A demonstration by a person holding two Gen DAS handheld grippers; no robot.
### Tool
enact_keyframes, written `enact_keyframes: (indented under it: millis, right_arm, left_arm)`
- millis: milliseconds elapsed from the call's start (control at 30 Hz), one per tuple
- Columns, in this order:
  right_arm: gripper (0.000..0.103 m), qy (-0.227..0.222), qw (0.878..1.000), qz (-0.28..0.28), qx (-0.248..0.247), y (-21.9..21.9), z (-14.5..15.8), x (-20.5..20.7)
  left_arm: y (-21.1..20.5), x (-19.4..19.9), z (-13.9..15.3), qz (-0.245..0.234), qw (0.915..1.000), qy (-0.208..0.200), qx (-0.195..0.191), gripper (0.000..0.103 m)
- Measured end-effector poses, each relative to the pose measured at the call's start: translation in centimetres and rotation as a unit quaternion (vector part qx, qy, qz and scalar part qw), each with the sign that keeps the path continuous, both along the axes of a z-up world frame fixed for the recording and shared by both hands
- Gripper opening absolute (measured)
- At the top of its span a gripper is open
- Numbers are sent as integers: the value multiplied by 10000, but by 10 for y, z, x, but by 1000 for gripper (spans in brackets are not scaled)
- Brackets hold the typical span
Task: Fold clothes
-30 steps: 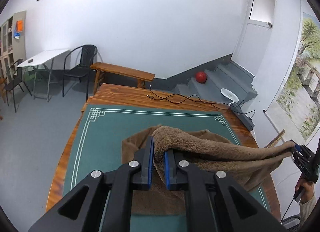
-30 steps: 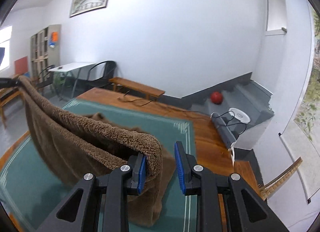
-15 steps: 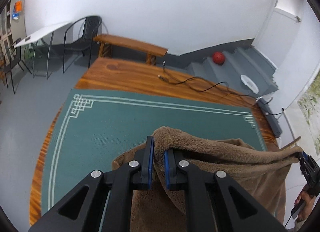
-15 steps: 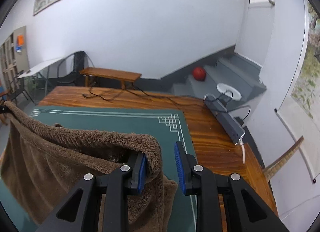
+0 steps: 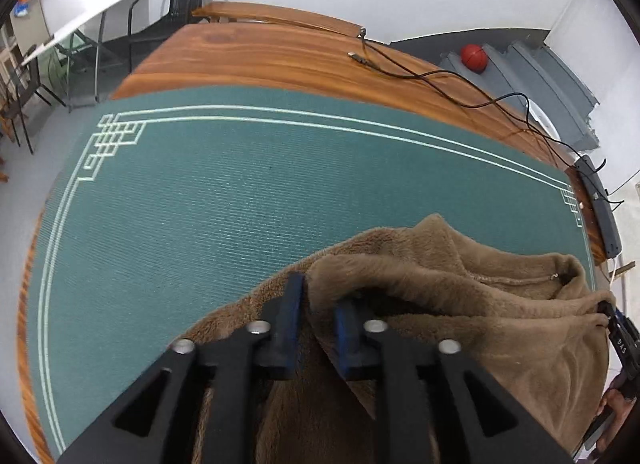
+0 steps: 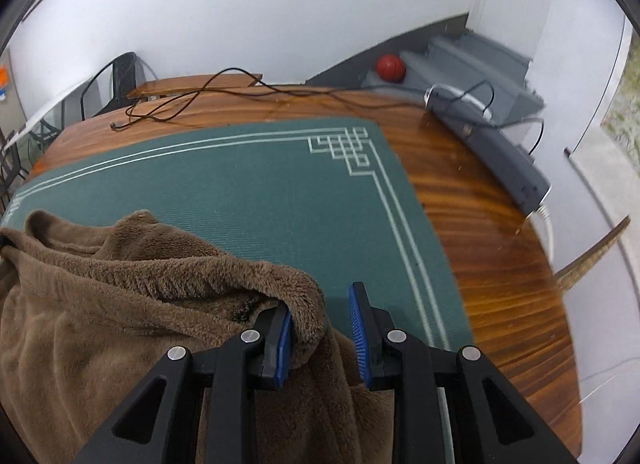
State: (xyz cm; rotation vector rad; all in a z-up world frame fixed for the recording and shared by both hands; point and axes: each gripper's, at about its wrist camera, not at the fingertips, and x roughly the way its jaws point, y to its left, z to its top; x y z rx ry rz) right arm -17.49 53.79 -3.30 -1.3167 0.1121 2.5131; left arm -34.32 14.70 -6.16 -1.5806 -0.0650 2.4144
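A wide wooden counter (image 5: 280,55) carries a green mat (image 5: 224,199) with pale border lines and a fretwork corner. On the near part of the mat lies a brown fleece garment (image 5: 472,304), bunched and partly doubled over itself, one thick fold rising as a ridge between the two grippers. The left gripper (image 5: 316,304) points steeply down at that fold; its fingers (image 5: 290,304) are opening, with the plush edge between the blue pads and a gap showing beside the right pad. The right gripper (image 6: 322,324) is at the garment's other end; its fingers (image 6: 285,336) stand apart, the fabric draped over the left pad only, with bare mat showing between the cloth and the right pad, so nothing is clamped. From the left view the right gripper (image 5: 618,328) sits at the garment's far corner, a hand (image 5: 612,410) below it. A black cable (image 5: 420,75) trails across the bare wood, and a grey power strip (image 6: 496,155) lies near the counter's edge. A red ball (image 5: 473,57) rests on grey steps beyond.
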Motion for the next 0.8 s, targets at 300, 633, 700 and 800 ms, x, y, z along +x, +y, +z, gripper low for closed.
enact_keyframes:
  millis: [300, 633, 700, 800]
  right_arm:
    - [62, 400, 9958, 242, -792, 17, 17, 18]
    - [64, 451, 9876, 1016, -1108, 18, 18, 22]
    - [64, 324, 9859, 1180, -1140, 17, 11, 11]
    - [64, 117, 9848, 1332, -1104, 14, 0, -4]
  left_arm:
    - [-34, 9, 12, -423, 9905, -169, 1297, 83]
    - [-30, 12, 27, -1366, 9830, 132, 1220, 83]
    - [-17, 7, 18, -1628, 9830, 119, 836, 83]
    - [3, 3, 7, -1955, 9799, 60, 405, 83]
